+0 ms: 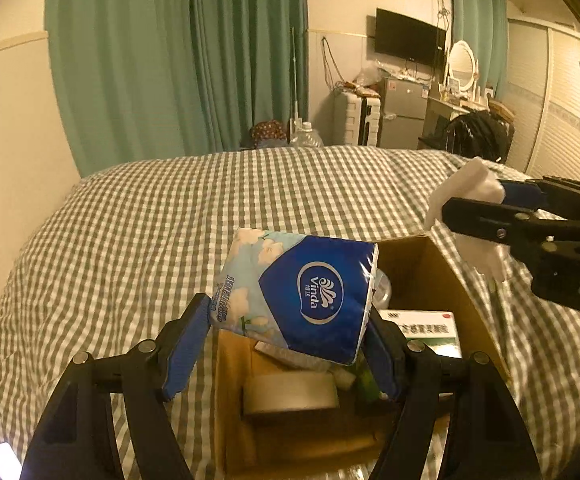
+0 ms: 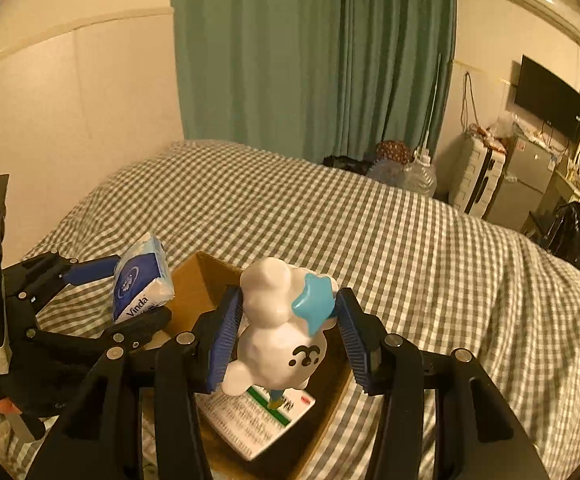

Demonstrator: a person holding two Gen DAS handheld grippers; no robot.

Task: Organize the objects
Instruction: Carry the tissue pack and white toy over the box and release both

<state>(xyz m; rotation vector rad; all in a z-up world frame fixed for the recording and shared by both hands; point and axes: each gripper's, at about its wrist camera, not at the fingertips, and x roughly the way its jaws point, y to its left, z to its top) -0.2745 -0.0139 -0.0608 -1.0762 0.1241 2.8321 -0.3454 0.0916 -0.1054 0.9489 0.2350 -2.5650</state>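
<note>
A blue Vinda tissue pack (image 1: 295,296) hangs tilted over an open cardboard box (image 1: 425,272), with my left gripper (image 1: 290,334) shut on its sides. In the box lie a roll of tape (image 1: 290,394) and a white-and-green medicine box (image 1: 429,328). My right gripper (image 2: 290,330) is shut on a white toy figure with a blue star (image 2: 278,332), held above the cardboard box (image 2: 198,280) and the medicine box (image 2: 258,416). The right wrist view shows the left gripper (image 2: 130,296) with the tissue pack (image 2: 142,284) at the left. In the left wrist view the right gripper (image 1: 485,204) holds the toy (image 1: 469,186) at the right.
The box sits on a bed with a grey-and-white checked cover (image 1: 170,216). A lit phone (image 1: 0,460) lies at the bed's near left. A wall (image 1: 10,140) runs along the left. Green curtains (image 1: 178,60), a suitcase (image 1: 355,118) and a small fridge (image 1: 401,118) stand beyond the bed.
</note>
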